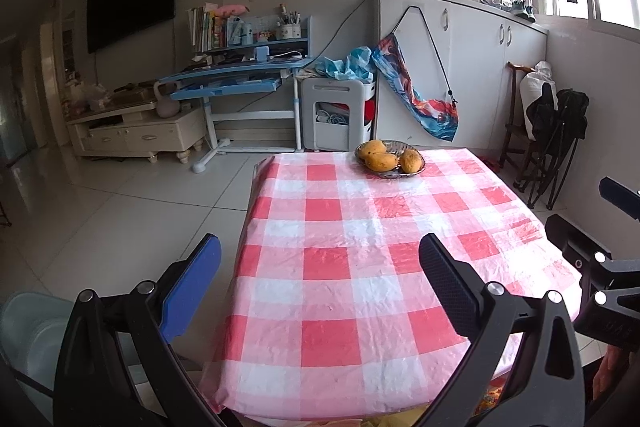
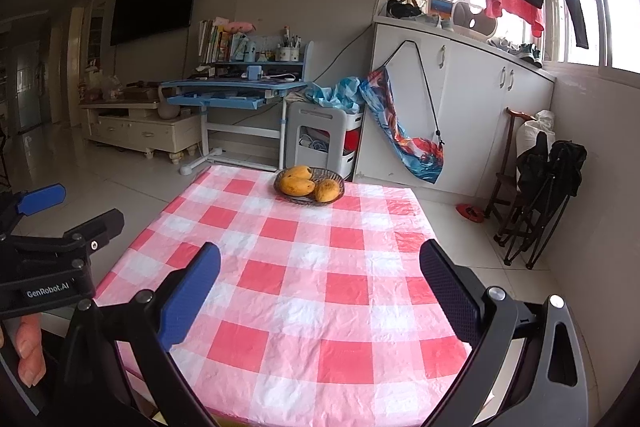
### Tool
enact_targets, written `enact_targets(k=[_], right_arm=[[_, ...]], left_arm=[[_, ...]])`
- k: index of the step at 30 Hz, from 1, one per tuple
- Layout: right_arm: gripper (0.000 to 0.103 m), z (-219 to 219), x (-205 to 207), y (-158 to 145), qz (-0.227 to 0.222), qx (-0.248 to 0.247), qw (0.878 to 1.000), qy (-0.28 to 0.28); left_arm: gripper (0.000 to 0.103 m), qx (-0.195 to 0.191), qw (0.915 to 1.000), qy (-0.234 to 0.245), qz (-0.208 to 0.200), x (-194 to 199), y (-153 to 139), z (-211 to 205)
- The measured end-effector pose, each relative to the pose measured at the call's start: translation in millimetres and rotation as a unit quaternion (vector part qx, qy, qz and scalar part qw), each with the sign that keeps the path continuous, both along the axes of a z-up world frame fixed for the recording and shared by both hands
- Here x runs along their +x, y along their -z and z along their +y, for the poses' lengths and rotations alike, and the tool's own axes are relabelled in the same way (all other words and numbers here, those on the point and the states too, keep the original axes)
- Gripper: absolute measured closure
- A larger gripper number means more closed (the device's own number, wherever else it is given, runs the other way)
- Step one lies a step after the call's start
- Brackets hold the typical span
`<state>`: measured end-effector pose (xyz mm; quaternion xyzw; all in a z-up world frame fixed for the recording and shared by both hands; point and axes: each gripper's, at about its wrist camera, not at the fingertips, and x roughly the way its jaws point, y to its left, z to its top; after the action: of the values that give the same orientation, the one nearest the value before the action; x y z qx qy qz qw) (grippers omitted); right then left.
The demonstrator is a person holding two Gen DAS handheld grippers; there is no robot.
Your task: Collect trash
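A table with a red-and-white checked cloth (image 1: 344, 267) (image 2: 304, 291) fills the middle of both views. No loose trash shows on the cloth. My left gripper (image 1: 320, 247) hangs open above the near left part of the table, nothing between its fingers. My right gripper (image 2: 320, 253) is open too, over the near right part, also holding nothing. Each gripper shows at the edge of the other's view: the right gripper's fingers (image 1: 576, 239) at the right, the left gripper's fingers (image 2: 72, 215) at the left. A pale bin-like container (image 1: 28, 331) sits low at the left.
A bowl of mangoes (image 1: 390, 157) (image 2: 309, 185) stands at the table's far end. Beyond are a blue desk (image 1: 236, 79), a white cart (image 1: 336, 111), white cabinets (image 1: 472, 67) and folded black chairs (image 2: 544, 187) at the right. A person's hand (image 2: 30, 351) holds the left gripper. Tiled floor lies to the left.
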<state>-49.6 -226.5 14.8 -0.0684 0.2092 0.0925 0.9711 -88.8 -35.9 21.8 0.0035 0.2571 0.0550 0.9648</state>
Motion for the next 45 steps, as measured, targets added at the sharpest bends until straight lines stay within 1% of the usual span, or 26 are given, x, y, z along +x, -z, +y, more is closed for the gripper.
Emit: enact_targets(k=[13,15,23,25,27,29,35,37,45], right_arm=[[0.008,15.7,2.0,11.2,0.002,-0.011,1.000,-0.019],[0.008,17.4,3.0,13.1,0.008,-0.007,1.000,-0.024],[0.008,30.5,2.5,19.4,0.006,-0.011,0.999,-0.044],[0.008,33.5,3.7,20.5,0.013,-0.010,0.999,-0.049],[0.008,36.4,1.7,20.4,0.006,-0.015,0.998,-0.054],[0.008,38.2,1.7,22.2,0.005,-0.021,0.998,-0.054],[0.008,34.9,4.7,22.4,0.009,-0.015,0.999,-0.051],[0.008,33.2,5.9,22.3,0.008,-0.014,0.999,-0.047],[0.008,22.1,11.4,18.5,0.003,0.000,1.000,-0.029]], left_arm=[[0.007,0.011,0.9992,-0.032,0.020,5.0,10.4,10.9],[0.007,0.011,0.9991,-0.035,0.022,6.0,11.7,12.3],[0.007,0.008,0.9985,-0.045,0.029,8.7,16.2,18.5],[0.007,0.008,0.9985,-0.046,0.028,9.2,17.2,18.9],[0.007,0.008,0.9985,-0.045,0.030,9.3,17.1,19.0],[0.007,0.007,0.9986,-0.044,0.030,10.0,17.5,19.1],[0.007,0.006,0.9986,-0.043,0.031,11.9,19.9,18.8],[0.007,0.002,0.9983,-0.042,0.040,14.1,19.1,18.5],[0.007,0.000,0.9989,-0.035,0.030,18.1,15.0,13.5]])
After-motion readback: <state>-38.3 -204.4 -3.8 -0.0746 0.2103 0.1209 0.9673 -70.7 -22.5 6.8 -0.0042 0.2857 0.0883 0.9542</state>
